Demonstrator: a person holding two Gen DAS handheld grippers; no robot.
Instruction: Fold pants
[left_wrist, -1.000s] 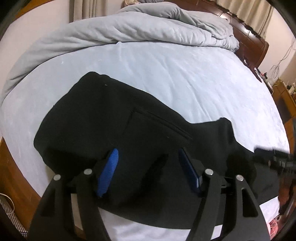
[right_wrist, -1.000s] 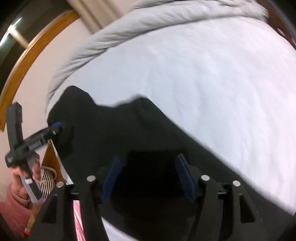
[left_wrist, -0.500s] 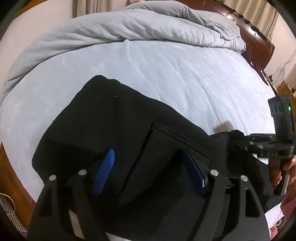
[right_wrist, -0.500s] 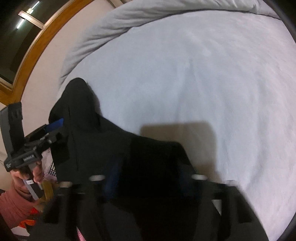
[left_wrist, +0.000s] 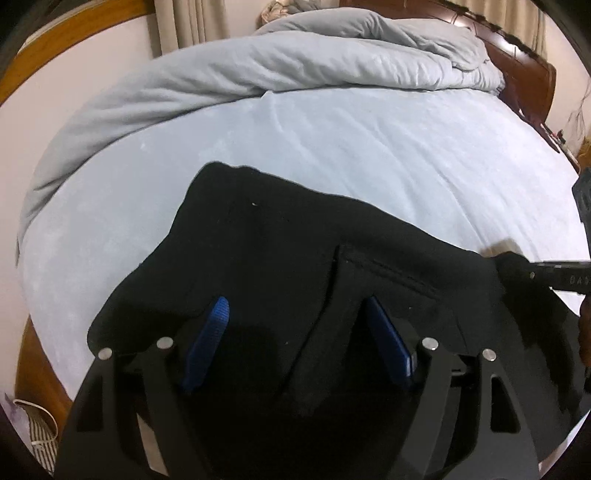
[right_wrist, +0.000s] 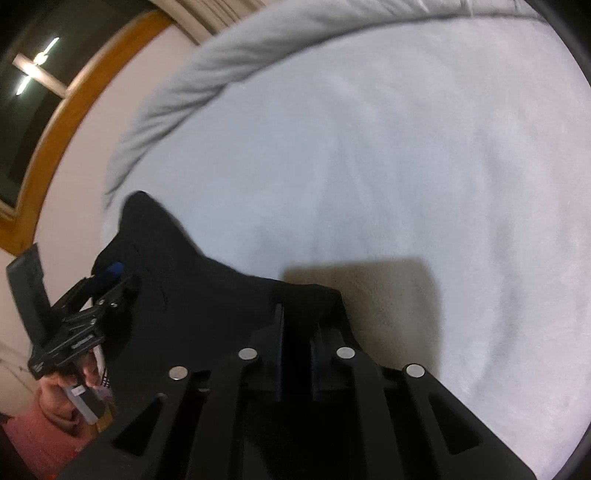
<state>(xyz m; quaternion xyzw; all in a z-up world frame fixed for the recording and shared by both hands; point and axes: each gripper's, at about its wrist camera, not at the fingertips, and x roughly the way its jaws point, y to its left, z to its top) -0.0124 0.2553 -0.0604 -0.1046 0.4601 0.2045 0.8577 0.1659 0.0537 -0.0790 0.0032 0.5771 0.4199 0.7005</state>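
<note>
**Black pants at the near edge of a pale blue bed, gripped at one end**

Black fabric fills the lower half of the left wrist view: the pants (left_wrist: 303, 258) lie on the pale blue bedsheet (left_wrist: 369, 147) at the bed's near edge, a pocket seam running across their right part. At far left in that view, a strip of wooden bed frame (left_wrist: 33, 354) shows below the sheet. The left gripper (left_wrist: 295, 325) hangs over the pants with its blue pads (left_wrist: 214, 325) spread wide apart and nothing held between them. Behind, a bunched grey duvet (left_wrist: 295, 62) lies along the far side of the bed, with a dark wooden headboard (left_wrist: 524, 70) at upper right. At the right edge the right gripper (left_wrist: 524, 271) meets the end of the pants.

In the right wrist view, the left gripper (right_wrist: 107, 280) appears at far left, held by a hand (right_wrist: 70, 387) in a pink sleeve. The pants (right_wrist: 192, 295) stretch from there to the right gripper (right_wrist: 297, 343), whose fingers are drawn close together, pinching a raised fold of the black cloth. The bedsheet (right_wrist: 406, 166) spreads to the right.
</note>
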